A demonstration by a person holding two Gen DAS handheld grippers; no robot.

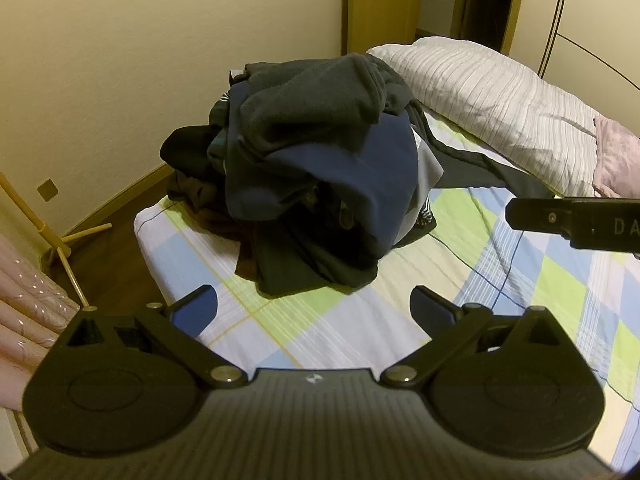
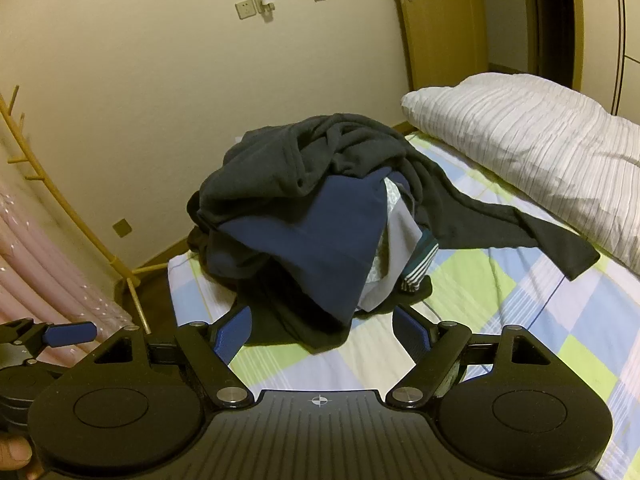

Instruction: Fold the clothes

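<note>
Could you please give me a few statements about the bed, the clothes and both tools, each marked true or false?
1. The clothes pile sits unfolded on the checked bed sheet. True.
2. The left tool grips a blue garment. False: it is open and holds nothing.
3. A white striped quilt lies behind the pile. True.
4. The right tool is shut on a sleeve. False: it is open, short of the pile.
5. A dark garment tops the pile. True.

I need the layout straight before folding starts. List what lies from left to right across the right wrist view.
Pink curtain → yellow coat rack → pile of clothes → dark sleeve trailing from it → white striped pillow.
</note>
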